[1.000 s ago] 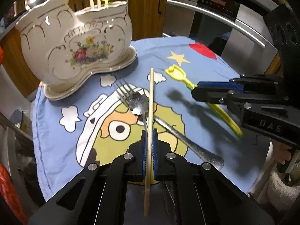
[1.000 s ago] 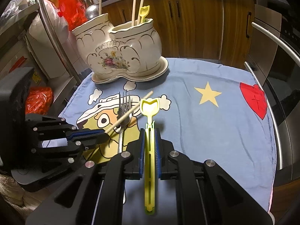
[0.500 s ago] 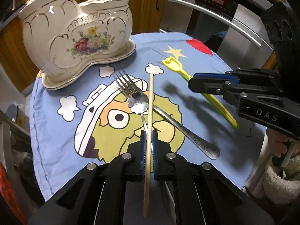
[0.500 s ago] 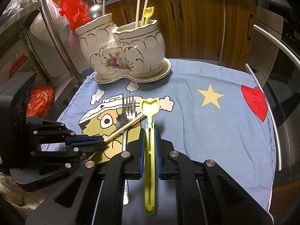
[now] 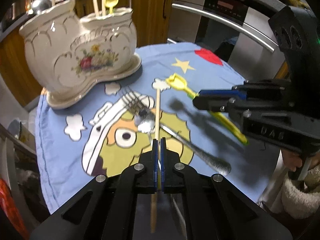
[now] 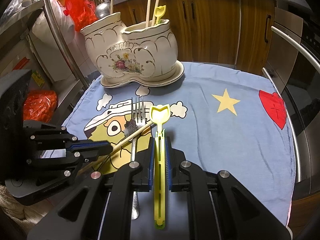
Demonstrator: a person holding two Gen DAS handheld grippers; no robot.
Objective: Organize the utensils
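In the left wrist view, the fork and the small flower-headed spoon at the centre are smeared by motion blur. The lower part of the wooden chopstick is hidden between the closed fingers at 6 o'clock. In the right wrist view, the fork handle is partly covered by the gripper body. How the utensils in the ceramic holder at 11 o'clock stand inside cannot be seen.
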